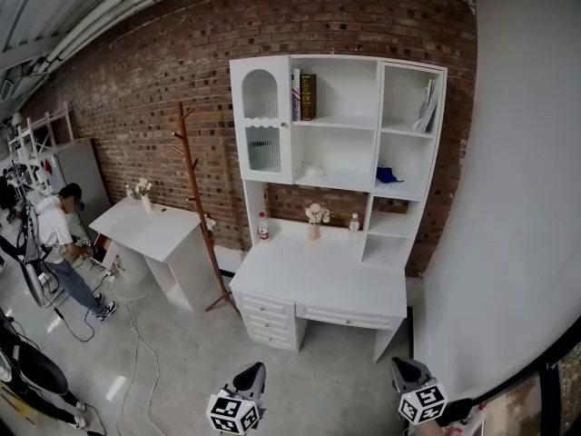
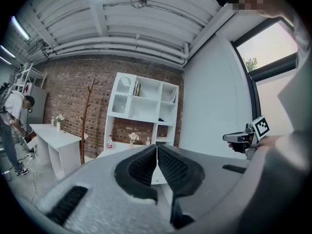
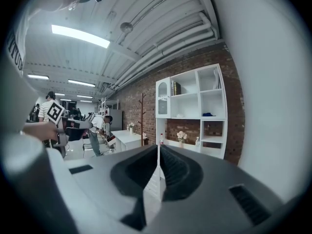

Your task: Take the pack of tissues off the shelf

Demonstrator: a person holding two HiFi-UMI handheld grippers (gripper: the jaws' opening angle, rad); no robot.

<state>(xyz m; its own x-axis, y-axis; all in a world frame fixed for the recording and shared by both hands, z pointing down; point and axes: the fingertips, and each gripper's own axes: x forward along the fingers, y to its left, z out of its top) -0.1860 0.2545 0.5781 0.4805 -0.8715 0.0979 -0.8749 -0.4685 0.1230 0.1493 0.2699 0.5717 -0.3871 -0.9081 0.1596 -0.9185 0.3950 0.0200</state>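
1. The left gripper [image 1: 255,371] and right gripper [image 1: 405,367] both hang low, well short of the shelf unit [image 1: 366,62]. Bare floor lies between them and the bench [image 1: 320,275].
2. In its own view, the left gripper's jaws are pressed together with nothing between them. The right gripper's jaws are the same, tight and empty.
3. The pack of tissues [image 1: 313,173] is, by my reading, the pale soft lump on the middle shelf of the wide centre bay. It sits below the books [image 1: 303,95], with a blue thing [image 1: 388,175] in the bay to its right. It is too small to be sure.
4. Risk: a reach with the jaws together would only shove the pack deeper into the bay. They need to open on the way in.
5. Risk: a soft pack can squash or slip from a shallow pinch and drop onto the flowers [image 1: 316,214] and red-capped bottle [image 1: 263,226] standing on the bench below.
6. Risk: a low approach could knock those bench items over.
7. Risk: at this range the blue thing could be mistaken for the target.
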